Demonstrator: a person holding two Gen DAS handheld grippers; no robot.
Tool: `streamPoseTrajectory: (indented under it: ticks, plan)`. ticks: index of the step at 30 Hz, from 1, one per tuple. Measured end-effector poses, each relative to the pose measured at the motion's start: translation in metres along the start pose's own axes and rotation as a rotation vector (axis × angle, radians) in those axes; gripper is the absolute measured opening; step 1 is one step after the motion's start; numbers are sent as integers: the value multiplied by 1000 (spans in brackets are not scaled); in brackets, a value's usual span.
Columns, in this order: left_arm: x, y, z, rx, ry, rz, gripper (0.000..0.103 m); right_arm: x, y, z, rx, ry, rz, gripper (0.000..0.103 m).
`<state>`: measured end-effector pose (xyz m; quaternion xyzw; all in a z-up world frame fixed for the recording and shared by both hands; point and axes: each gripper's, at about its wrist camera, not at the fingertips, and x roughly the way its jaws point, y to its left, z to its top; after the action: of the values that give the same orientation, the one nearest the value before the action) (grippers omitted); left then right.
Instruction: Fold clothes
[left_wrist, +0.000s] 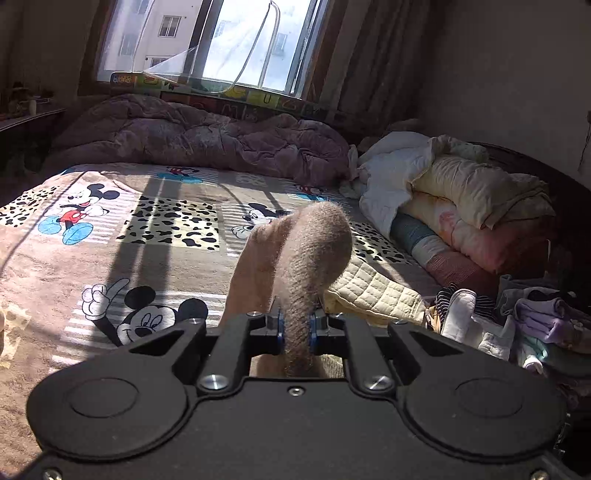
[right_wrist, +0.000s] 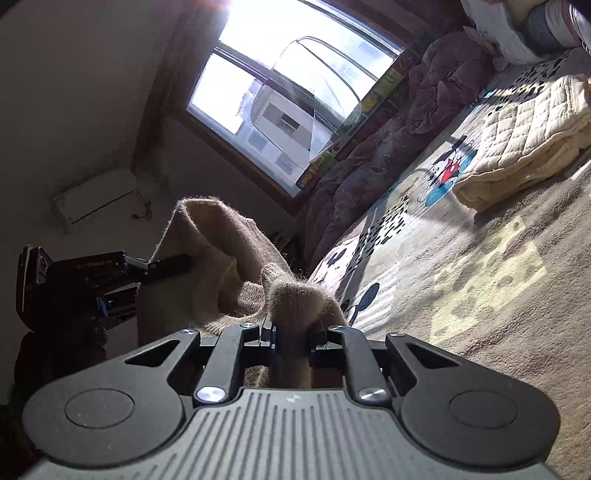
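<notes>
Both tools clamp sweater; quilted blanket beside (folded).

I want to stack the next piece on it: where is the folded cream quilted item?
The cream quilted piece lies on the cartoon bedspread, right of the left gripper, beside the clothes pile.

The left gripper, seen from the right wrist view, carries faint pale lettering on its black body that looks like "GenRobot.AI". The colourful mat propped along the windowsill shows single capital letters in squares, among them a "U" and an "M"; the rest are too blurred to read
</notes>
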<state>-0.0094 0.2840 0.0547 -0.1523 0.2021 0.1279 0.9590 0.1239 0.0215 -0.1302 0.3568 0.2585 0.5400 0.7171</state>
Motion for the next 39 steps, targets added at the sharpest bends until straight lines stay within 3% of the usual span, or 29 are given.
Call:
streamPoseTrajectory:
  ticks: [3,8,17,20,24,27,30,33,39]
  plan:
    - [-25,-1,14,-21,-46,-26,10,-15,26,6,28,-60,42,16]
    - [-43,6,43,-46,-99,-57,10,-12,63,38,-8,-72,66,16]
    - [-1,31,119,-167,-134,-93,9,64,120,139,-129,-52,41,16]
    - [10,33,148,-172,-200,-119,9,91,138,173,-169,-70,21,16]
    - [10,41,168,-199,-304,-211,9,114,155,212,-220,-132,19,16]
    - [10,49,155,-201,-325,-255,9,116,158,224,-262,-168,40,16]
    - [16,62,112,-236,-264,-269,9,110,145,212,-295,-150,35,16]
    - [21,70,45,-256,-160,-258,9,92,110,163,-214,-78,-9,16]
    - [21,86,-78,-364,44,-156,9,55,43,63,-49,60,-97,16]
